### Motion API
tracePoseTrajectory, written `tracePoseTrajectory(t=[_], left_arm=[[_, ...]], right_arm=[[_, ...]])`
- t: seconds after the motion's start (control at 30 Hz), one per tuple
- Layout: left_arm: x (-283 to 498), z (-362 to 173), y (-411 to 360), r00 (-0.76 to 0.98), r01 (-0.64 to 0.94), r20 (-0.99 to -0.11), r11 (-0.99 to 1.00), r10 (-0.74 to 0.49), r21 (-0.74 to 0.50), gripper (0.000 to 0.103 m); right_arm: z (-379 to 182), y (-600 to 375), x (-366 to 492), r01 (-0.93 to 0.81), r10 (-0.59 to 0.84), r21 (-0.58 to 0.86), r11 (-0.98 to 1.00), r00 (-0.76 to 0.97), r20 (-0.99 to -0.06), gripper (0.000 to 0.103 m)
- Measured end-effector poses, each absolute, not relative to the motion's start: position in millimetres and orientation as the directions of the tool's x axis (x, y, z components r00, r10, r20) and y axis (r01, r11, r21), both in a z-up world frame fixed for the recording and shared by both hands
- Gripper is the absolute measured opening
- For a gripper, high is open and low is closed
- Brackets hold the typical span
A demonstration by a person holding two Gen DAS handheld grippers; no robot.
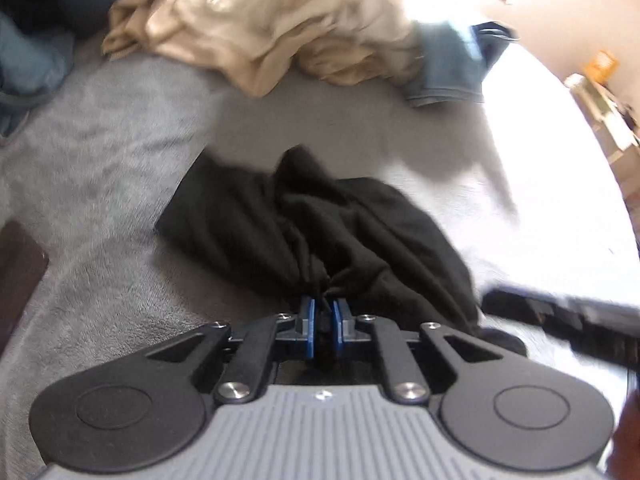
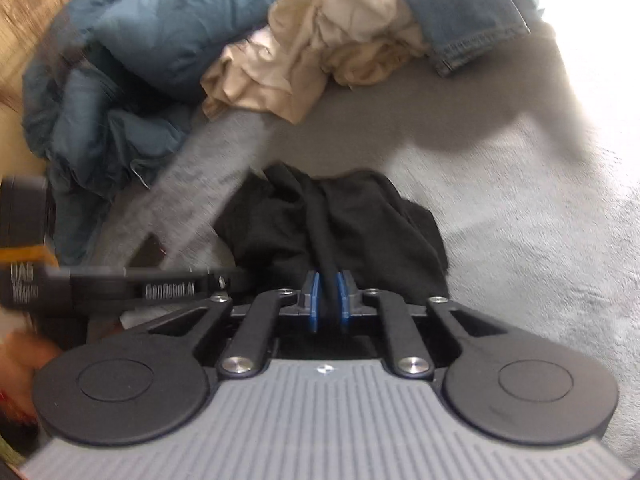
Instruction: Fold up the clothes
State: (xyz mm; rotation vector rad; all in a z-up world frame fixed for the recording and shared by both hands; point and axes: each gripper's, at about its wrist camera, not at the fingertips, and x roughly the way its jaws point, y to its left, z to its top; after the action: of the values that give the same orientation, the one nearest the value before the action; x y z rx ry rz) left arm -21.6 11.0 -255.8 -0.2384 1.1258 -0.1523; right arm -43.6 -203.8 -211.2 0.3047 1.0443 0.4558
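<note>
A black garment (image 1: 304, 220) lies bunched on the grey blanket (image 1: 120, 160). My left gripper (image 1: 324, 304) is shut on a pinched fold of its near edge, the cloth gathered between the blue pads (image 1: 308, 312). In the right wrist view the same black garment (image 2: 360, 220) spreads ahead, and my right gripper (image 2: 329, 284) is shut on a rolled black hem that runs up between its pads (image 2: 311, 292). The other gripper's body (image 2: 120, 284) crosses the left of this view, and the right one shows as a dark blur (image 1: 560, 320) in the left wrist view.
A crumpled beige garment (image 1: 260, 28) and folded jeans (image 1: 448, 72) lie at the far side of the blanket. A blue quilted cover (image 2: 120, 60) is heaped at the left. Bright sunlight washes out the blanket at the right (image 2: 560, 160). A dark brown object (image 1: 16, 272) sits at the left edge.
</note>
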Motion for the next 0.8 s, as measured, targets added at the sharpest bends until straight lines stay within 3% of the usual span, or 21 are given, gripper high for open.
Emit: tracePoseTrajectory(t=[0.07,0.1,0.17,0.4,0.47,0.5,0.57,0.73,0.8], left_arm=[[-30,-252,4,0.425,0.059,-0.871,0.967,-0.248,-0.247,0.01],[-34,-252,1,0.421,0.082,-0.872,0.968,-0.251,-0.239,0.01],[-42,-250,-6,0.423,0.133,-0.869,0.966,-0.256,-0.22,0.01],[-61,-247,-36,0.463,0.304,-0.843,0.942,-0.275,-0.14,0.009],[-64,-246,-45,0.468,0.347,-0.837,0.93,-0.283,-0.12,0.009],[-66,-244,-47,0.467,0.36,-0.836,0.926,-0.286,-0.116,0.01],[-69,-239,-50,0.46,0.385,-0.836,0.916,-0.299,-0.115,0.01],[-78,-212,-43,0.421,0.453,-0.839,0.881,-0.346,-0.136,0.013],[-83,-201,-39,0.407,0.478,-0.838,0.866,-0.365,-0.145,0.02]], right_arm=[[-208,-200,-36,-0.219,0.518,0.471,0.855,0.41,-0.751,0.025],[-207,-195,-33,-0.223,0.518,0.469,0.855,0.409,-0.751,0.04],[-207,-182,-25,-0.245,0.523,0.461,0.853,0.407,-0.749,0.05],[-223,-107,0,-0.467,0.515,0.353,0.811,0.284,-0.808,0.054],[-231,-86,0,-0.546,0.454,0.26,0.797,0.257,-0.853,0.045],[-235,-80,-3,-0.571,0.393,0.181,0.801,0.273,-0.878,0.01],[-235,-82,-10,-0.565,0.323,0.096,0.819,0.318,-0.891,0.006],[-195,-157,-33,-0.311,0.329,0.204,0.928,0.429,-0.841,0.004],[-178,-200,-52,-0.179,0.323,0.27,0.946,0.466,-0.824,0.003]])
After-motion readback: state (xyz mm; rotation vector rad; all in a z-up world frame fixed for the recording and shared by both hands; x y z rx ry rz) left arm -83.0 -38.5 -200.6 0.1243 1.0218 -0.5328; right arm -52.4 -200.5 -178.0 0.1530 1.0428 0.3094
